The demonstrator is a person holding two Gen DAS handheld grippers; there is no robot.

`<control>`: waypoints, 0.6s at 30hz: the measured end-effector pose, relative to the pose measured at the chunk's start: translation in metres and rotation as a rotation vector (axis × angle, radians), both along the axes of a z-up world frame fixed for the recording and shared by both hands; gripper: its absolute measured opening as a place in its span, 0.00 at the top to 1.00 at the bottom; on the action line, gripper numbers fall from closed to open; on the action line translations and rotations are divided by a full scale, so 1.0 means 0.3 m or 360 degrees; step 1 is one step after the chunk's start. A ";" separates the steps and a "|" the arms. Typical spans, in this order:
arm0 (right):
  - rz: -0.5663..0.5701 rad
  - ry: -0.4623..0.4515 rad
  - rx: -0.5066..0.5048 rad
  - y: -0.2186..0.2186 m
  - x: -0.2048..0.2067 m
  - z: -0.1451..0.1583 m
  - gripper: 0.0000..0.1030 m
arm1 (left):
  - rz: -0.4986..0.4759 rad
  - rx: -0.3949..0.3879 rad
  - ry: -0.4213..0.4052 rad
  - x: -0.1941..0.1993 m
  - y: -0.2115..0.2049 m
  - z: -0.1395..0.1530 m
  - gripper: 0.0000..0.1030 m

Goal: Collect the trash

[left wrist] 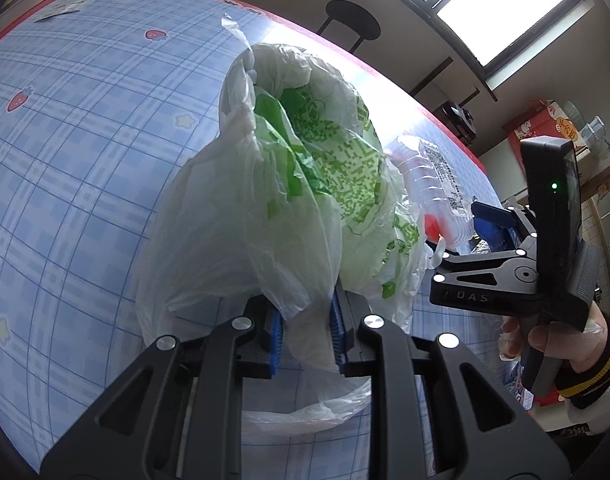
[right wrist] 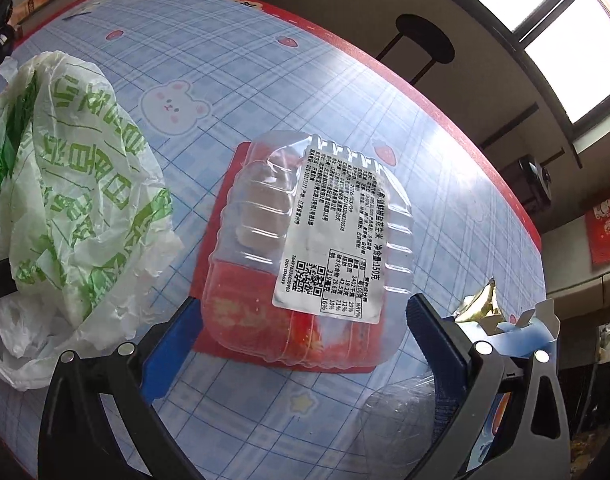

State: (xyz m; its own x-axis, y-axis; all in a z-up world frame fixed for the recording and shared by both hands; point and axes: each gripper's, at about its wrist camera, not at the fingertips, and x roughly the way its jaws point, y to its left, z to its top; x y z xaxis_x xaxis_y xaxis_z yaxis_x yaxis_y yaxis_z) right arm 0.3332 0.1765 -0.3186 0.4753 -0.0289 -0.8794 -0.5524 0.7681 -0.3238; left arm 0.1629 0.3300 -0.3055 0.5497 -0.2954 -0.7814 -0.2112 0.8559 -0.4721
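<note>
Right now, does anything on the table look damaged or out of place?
Beside the right gripper, a blue carton has a torn, jagged top. The clear plastic container is empty apart from reddish residue inside.

Plastic bag (right wrist: pixel 71 184) lies left of container (right wrist: pixel 305 248) on table (right wrist: pixel 265 80).

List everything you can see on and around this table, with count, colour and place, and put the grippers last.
plastic bag: one, white with green print, table centre, edge pinched
clear clamshell box: one, clear with white label, red inside, beside bag
blue carton: one, opened, right of box
gold wrapper: one, by carton
tablecloth: one, blue plaid, red border
stool: one, black, beyond table
left gripper: shut on bag
right gripper: open, straddling box
</note>
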 end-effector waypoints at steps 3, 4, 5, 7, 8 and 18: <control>0.0008 -0.0018 0.0031 -0.019 -0.003 -0.006 0.04 | 0.0002 -0.0004 -0.0001 -0.001 0.002 -0.001 0.78; 0.0018 -0.0023 0.0044 -0.025 -0.011 -0.007 0.05 | 0.0004 -0.0007 -0.0001 0.001 0.002 -0.001 0.78; 0.0028 -0.0025 0.0058 -0.026 -0.025 -0.004 0.05 | 0.0006 -0.0010 -0.0001 0.002 0.002 -0.001 0.78; 0.0033 0.0000 0.0084 -0.036 -0.041 0.001 0.10 | 0.0007 -0.0009 -0.0003 0.002 -0.001 0.000 0.78; 0.0040 0.0042 0.0117 -0.040 -0.042 0.004 0.14 | 0.0009 -0.0009 -0.0003 0.002 0.000 0.000 0.78; 0.0024 0.0186 0.0255 -0.072 -0.027 0.054 0.24 | 0.0038 0.0006 -0.0014 -0.011 0.021 0.021 0.78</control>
State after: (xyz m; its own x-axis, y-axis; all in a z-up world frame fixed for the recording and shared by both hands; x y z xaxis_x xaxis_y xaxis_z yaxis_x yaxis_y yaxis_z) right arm 0.3250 0.1551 -0.3023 0.3688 0.1222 -0.9214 -0.5911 0.7959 -0.1311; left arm 0.1594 0.3363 -0.2992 0.5634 -0.2791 -0.7776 -0.2272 0.8526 -0.4706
